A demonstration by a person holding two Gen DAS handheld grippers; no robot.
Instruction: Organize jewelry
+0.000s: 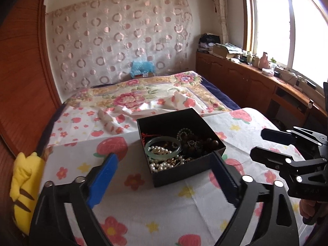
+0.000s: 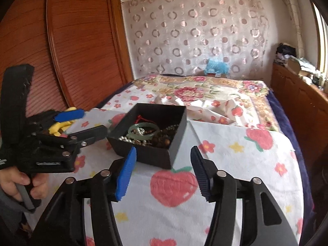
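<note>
In the left wrist view, a yellow plush toy [image 1: 24,186] lies at the lower left edge. The left gripper [image 1: 166,176] has its jaws spread wide and empty. Centre frame, the black jewelry box [image 1: 180,143] sits on the strawberry-print cloth [image 1: 242,123], holding a jade bangle [image 1: 164,146] and pearls [image 1: 162,165]. At right, the right gripper [image 1: 256,143] stands partly open, empty.

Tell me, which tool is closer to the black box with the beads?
Left, I think. The left tool sits open right at the black box's near wall. The right tool is open too, slightly back from its near corner.
</note>
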